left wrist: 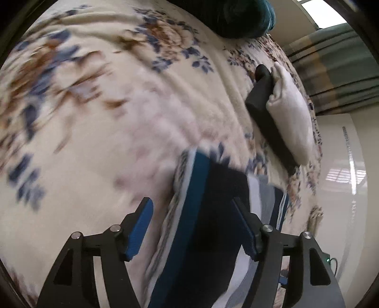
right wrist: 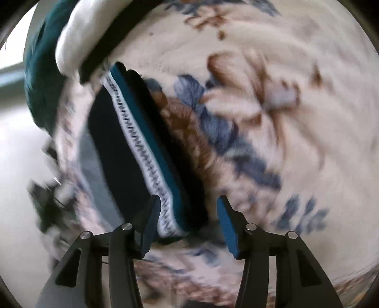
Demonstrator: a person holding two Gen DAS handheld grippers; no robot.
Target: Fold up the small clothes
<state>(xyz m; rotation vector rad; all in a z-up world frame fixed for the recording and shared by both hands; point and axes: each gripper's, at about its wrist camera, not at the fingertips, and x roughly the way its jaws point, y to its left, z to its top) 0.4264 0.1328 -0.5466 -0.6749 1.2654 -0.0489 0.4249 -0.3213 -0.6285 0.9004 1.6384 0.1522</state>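
A small dark navy garment (left wrist: 213,213) with a blue band and a white patterned waistband lies on the floral blanket (left wrist: 94,118). My left gripper (left wrist: 193,227) is open, its jaws standing either side of the garment's near end, close above it. In the right wrist view the same garment (right wrist: 142,147) lies folded in a long strip. My right gripper (right wrist: 188,221) is open, with the garment's end between its jaws. Both views are blurred by motion.
A folded white and black cloth (left wrist: 281,113) lies near the blanket's far right edge; it also shows in the right wrist view (right wrist: 90,35) at top left. A dark teal pillow (left wrist: 236,16) sits at the back. Striped curtains (left wrist: 336,71) hang beyond the bed.
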